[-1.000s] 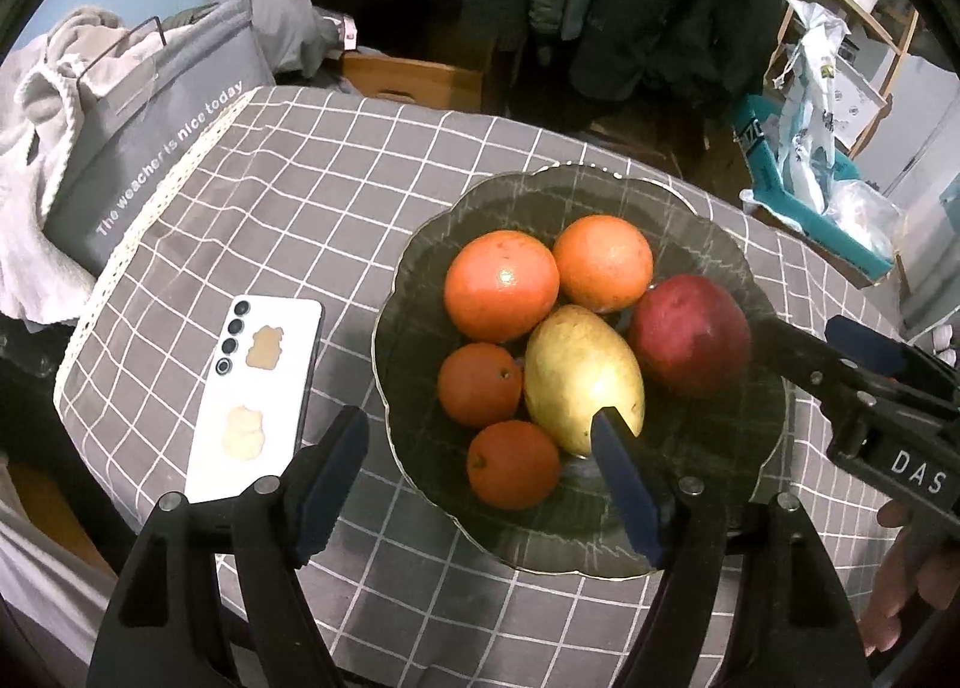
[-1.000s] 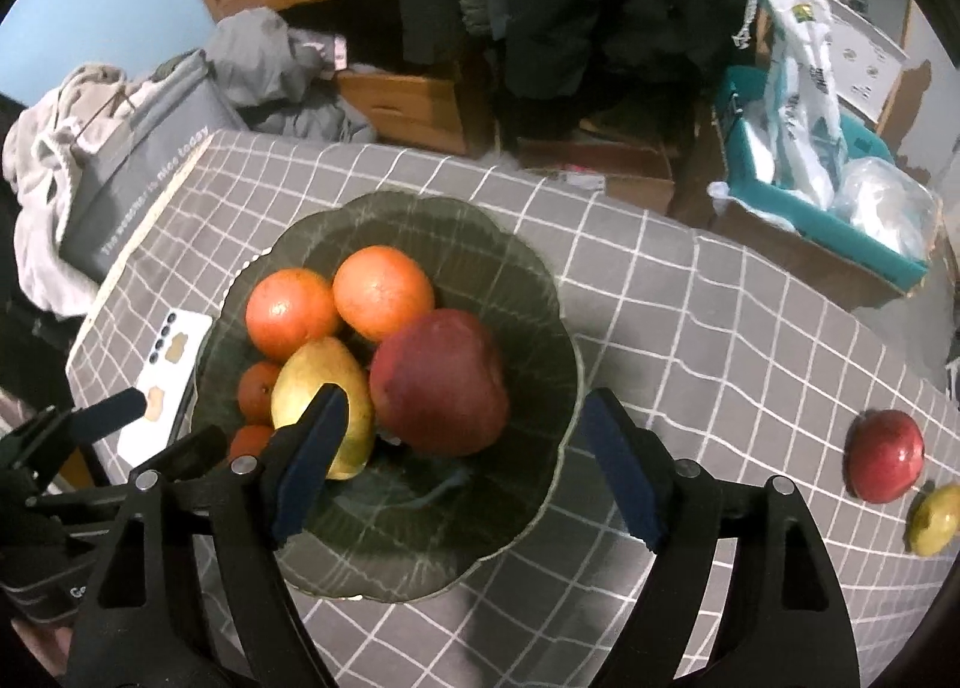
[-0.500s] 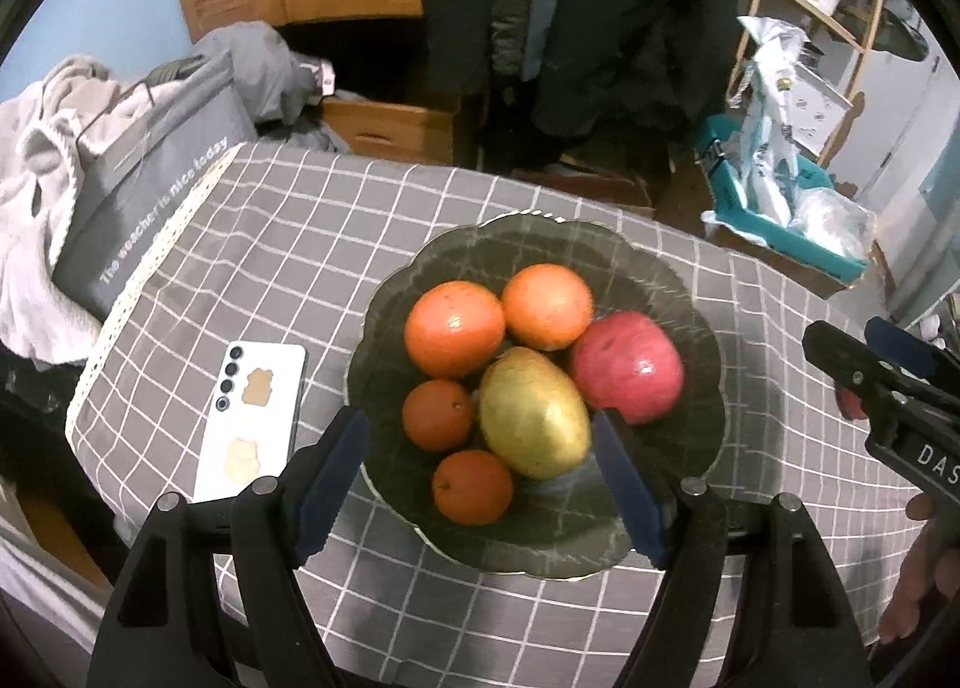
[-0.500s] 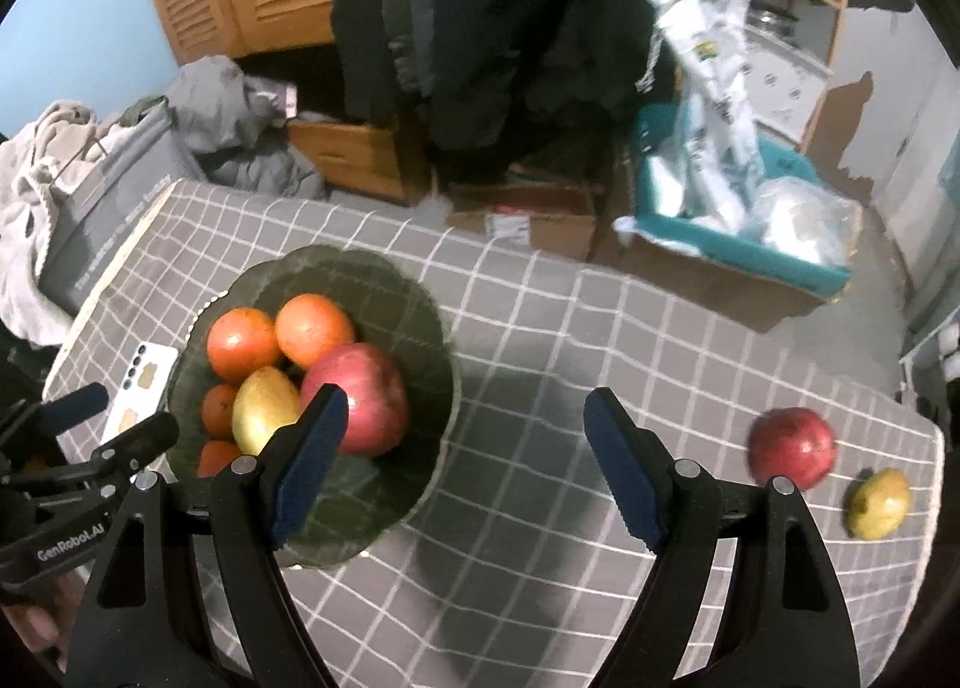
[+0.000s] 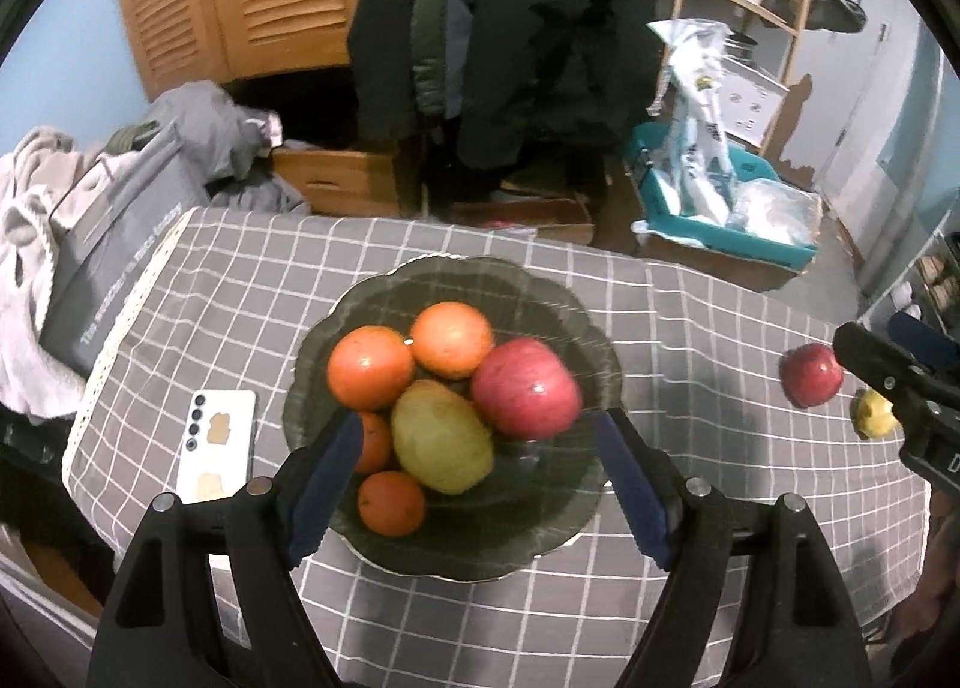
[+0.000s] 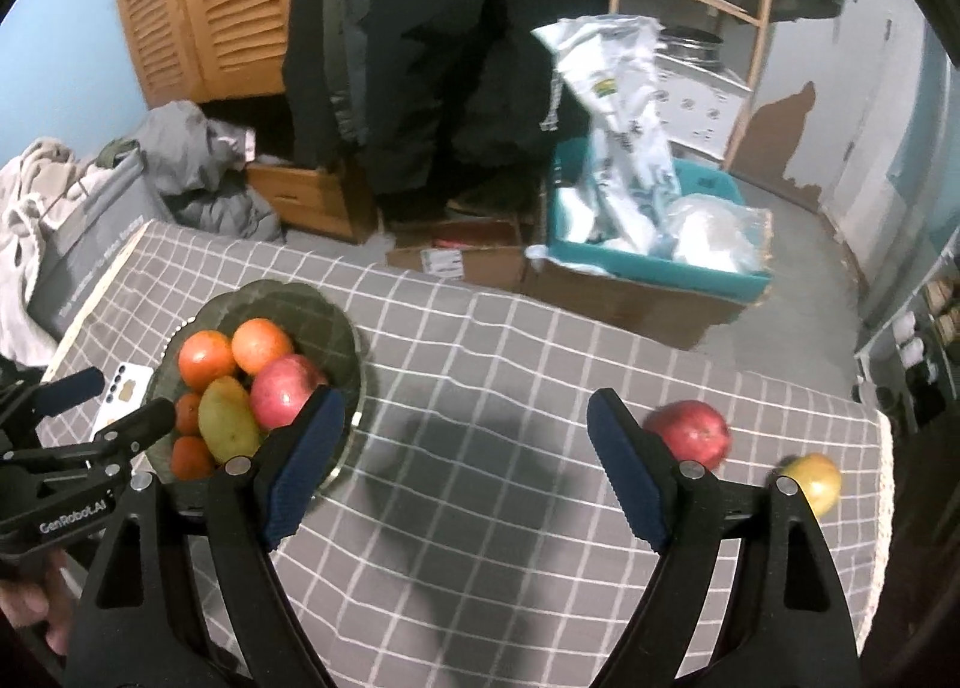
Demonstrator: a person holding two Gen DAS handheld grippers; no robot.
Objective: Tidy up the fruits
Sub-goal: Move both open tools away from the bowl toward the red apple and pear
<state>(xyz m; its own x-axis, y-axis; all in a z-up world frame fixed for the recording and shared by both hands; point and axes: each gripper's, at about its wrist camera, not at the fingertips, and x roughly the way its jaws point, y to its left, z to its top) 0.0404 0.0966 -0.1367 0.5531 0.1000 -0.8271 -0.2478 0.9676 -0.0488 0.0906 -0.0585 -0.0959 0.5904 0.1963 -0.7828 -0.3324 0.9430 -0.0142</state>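
Note:
A dark glass bowl [image 5: 540, 292] on the checked tablecloth holds two large oranges [image 5: 371, 367], two small ones [image 5: 391, 502], a yellow-green fruit [image 5: 441, 436] and a red apple [image 5: 525, 388]. My left gripper [image 5: 480, 424] hangs open above the bowl's near side, touching no fruit. My right gripper [image 6: 465, 400] hovers over bare cloth to the right of the bowl [image 6: 288, 295]; its jaws are opening with nothing between them. A second red apple [image 6: 690, 433] and a small yellow fruit [image 6: 813, 481] lie loose near the table's right end.
A white phone [image 5: 216, 445] lies left of the bowl. A grey bag [image 5: 108, 268] and clothes sit off the table's left edge. Beyond the far edge are a teal box [image 6: 648, 262] with plastic bags, cardboard boxes and hanging coats.
Both grippers have risen and drawn back from the bowl. The right gripper has swung right, off the bowl and over bare cloth, bringing the loose apple and yellow fruit closer.

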